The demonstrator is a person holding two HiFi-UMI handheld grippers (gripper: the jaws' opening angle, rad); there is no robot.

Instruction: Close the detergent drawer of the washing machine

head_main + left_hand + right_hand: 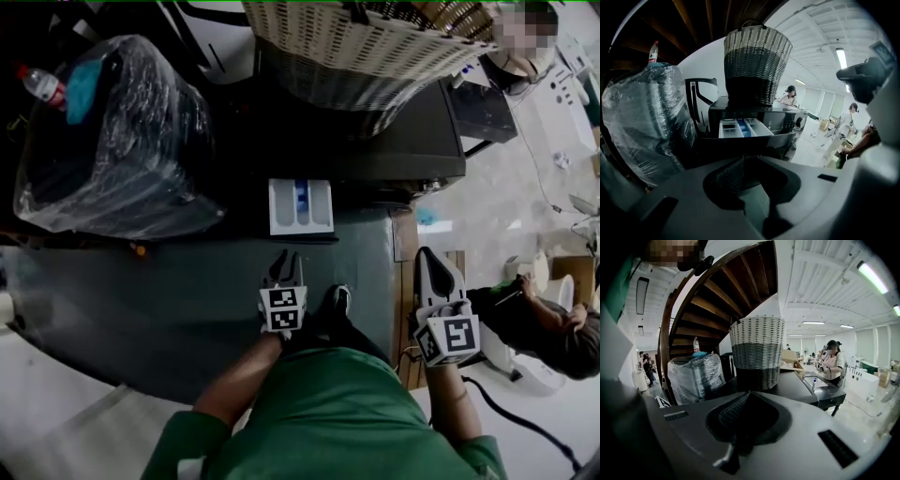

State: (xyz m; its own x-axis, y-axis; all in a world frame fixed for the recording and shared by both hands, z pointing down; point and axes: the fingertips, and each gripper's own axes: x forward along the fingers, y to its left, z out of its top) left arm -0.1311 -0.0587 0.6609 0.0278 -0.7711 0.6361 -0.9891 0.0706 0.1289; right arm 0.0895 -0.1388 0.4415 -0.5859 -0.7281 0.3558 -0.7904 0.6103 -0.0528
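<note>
Left tongs [284,258] and right tongs [427,255], head view, point to 12 o'clock; detergent drawer [301,207] stands pulled out of the washing machine [412,141], apart from both. Left gripper view: left tongs pressed together, empty. Right gripper view: right tongs likewise, wicker basket [757,348] at 12 o'clock.

Woven basket [366,47] atop the dark washing machine [412,131]; plastic-wrapped bundle [112,141] on the grey floor [187,309] alongside.

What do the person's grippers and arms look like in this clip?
Both the left gripper and right gripper have grey tapered tongs with dark ribbed pads, each carrying a white cube with black square markers. A black cable trails by the right one. The sleeves are green.
</note>
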